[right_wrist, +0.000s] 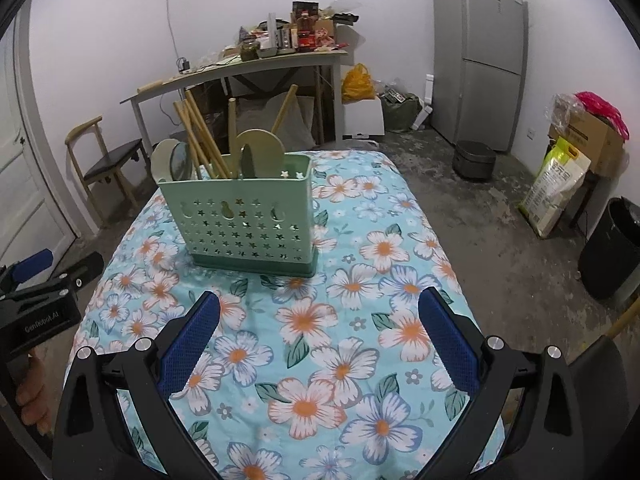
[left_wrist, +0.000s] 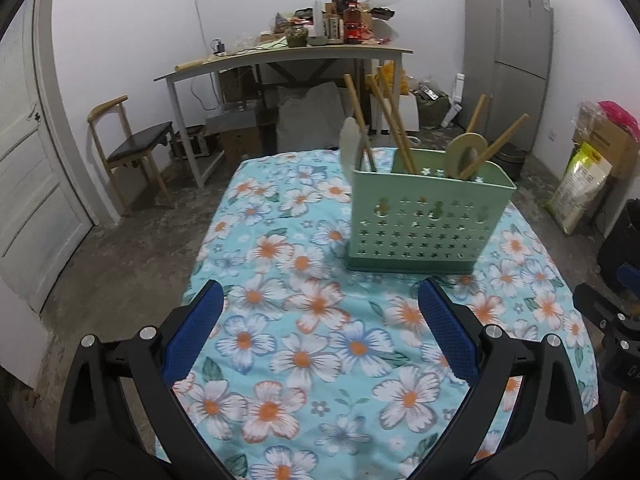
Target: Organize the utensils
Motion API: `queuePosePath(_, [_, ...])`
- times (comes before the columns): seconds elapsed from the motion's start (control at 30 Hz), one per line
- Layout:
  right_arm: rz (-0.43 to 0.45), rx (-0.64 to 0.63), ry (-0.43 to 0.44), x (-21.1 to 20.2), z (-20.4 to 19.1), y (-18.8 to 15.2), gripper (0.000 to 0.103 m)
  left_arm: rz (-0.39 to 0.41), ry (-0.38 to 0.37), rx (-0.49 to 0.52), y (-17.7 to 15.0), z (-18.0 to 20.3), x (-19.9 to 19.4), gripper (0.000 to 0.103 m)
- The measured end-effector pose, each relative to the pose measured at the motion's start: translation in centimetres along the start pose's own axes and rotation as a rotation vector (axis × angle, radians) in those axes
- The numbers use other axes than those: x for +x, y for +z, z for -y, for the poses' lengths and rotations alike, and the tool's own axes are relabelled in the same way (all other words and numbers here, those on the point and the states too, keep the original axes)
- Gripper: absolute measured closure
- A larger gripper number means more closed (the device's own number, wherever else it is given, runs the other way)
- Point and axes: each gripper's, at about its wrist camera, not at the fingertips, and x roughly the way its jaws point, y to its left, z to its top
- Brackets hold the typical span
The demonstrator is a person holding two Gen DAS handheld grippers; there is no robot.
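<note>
The green utensil holder (right_wrist: 240, 216) stands upright mid-way along the flowered surface (right_wrist: 360, 320), wooden chopsticks (right_wrist: 200, 136) and spatulas (right_wrist: 258, 148) leaning inside it, handles up for easy reach. Both the right tongs (right_wrist: 319, 334) and left tongs (left_wrist: 320, 328) hover nearby, jaws wide apart and empty, likely because nothing loose remains.
</note>
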Motion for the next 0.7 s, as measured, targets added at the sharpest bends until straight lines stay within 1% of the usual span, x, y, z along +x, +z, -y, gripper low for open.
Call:
queuePosePath(0.13, [-0.004,0.012,-0.009,0.0,0.4,-0.1,0.006,-0.009,-0.013,0.008,0.1,0.7,0.1,0.009])
queuePosePath(0.4, [-0.015,0.036,-0.025,0.0,0.8,0.0,0.006,-0.01,0.016,0.016,0.0,0.8,0.4,0.009])
queuePosePath(0.7, [-0.014,0.049,-0.043,0.0,1.2,-0.1,0.006,-0.014,0.031,-0.008,0.0,0.1,0.2,0.009])
